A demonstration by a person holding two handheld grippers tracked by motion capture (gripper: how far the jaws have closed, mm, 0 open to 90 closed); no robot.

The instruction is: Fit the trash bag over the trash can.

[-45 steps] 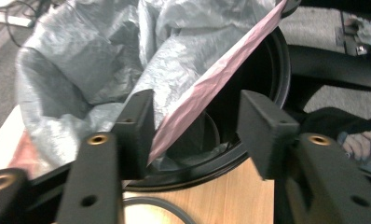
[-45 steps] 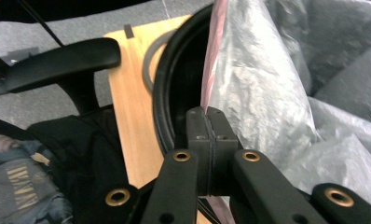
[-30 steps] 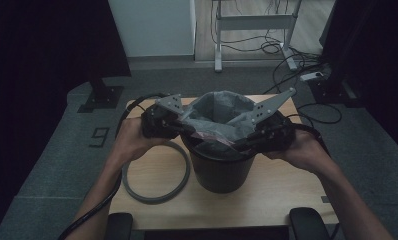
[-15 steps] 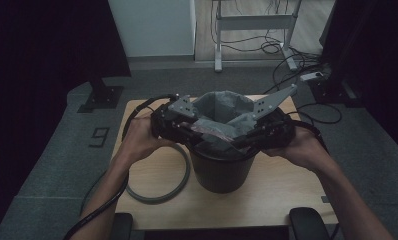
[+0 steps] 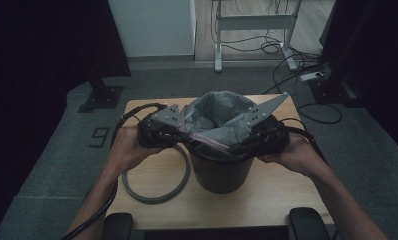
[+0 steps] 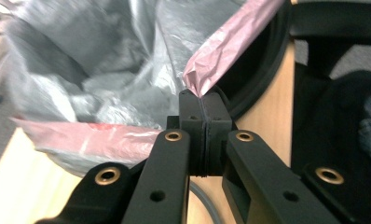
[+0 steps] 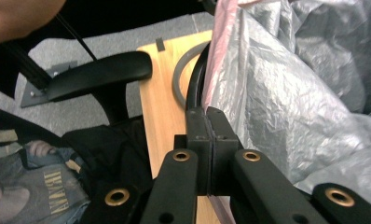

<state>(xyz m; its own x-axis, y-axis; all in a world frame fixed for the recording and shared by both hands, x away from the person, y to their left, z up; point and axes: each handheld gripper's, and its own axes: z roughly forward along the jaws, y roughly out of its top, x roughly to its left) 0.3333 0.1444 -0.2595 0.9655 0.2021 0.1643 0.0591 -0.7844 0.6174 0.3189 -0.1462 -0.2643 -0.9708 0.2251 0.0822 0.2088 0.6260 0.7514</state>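
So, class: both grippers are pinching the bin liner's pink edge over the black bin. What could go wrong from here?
1. The thin bin liner could tear, since the left gripper and right gripper each clamp only a narrow fold of its pink edge.
2. A hard pull might tip the black bin, which stands free on the table.
3. The edge may slip out before it goes over the rim.

A large "9" marker (image 5: 101,135) on the grey floor left of the table.

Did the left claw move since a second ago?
Yes. The left claw slid toward the person along the bin, closer to the grey ring, and is pinching the bag.
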